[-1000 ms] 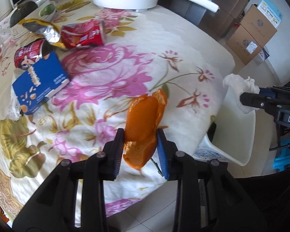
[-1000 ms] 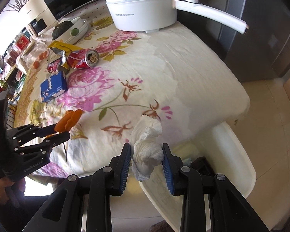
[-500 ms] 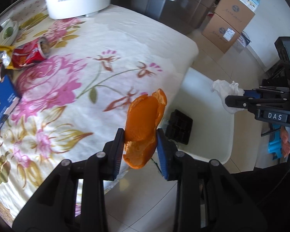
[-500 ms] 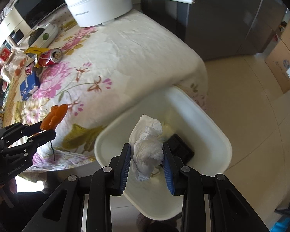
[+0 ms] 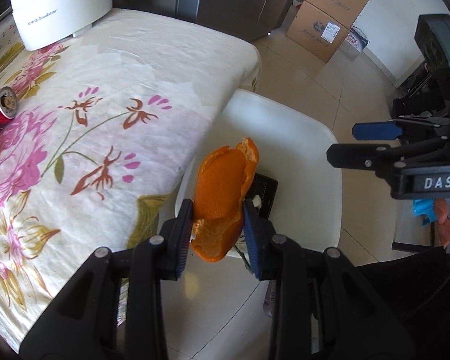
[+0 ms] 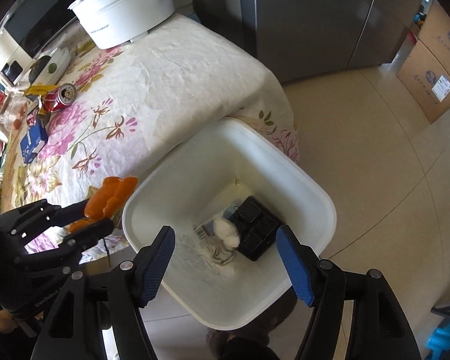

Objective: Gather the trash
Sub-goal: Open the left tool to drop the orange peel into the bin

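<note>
Currently binning: right gripper (image 6: 226,258) jaws just opened, empty, over the white bin (image 6: 315,186); left gripper (image 5: 217,234) pinching orange peel (image 5: 222,186), release over the bin due next.

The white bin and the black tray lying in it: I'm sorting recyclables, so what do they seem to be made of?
The white bin looks like smooth moulded plastic with a slight sheen and rounded corners. The black tray seems to be thin formed plastic: glossy, with pressed compartments. I cannot tell the exact plastic type for either.
</note>
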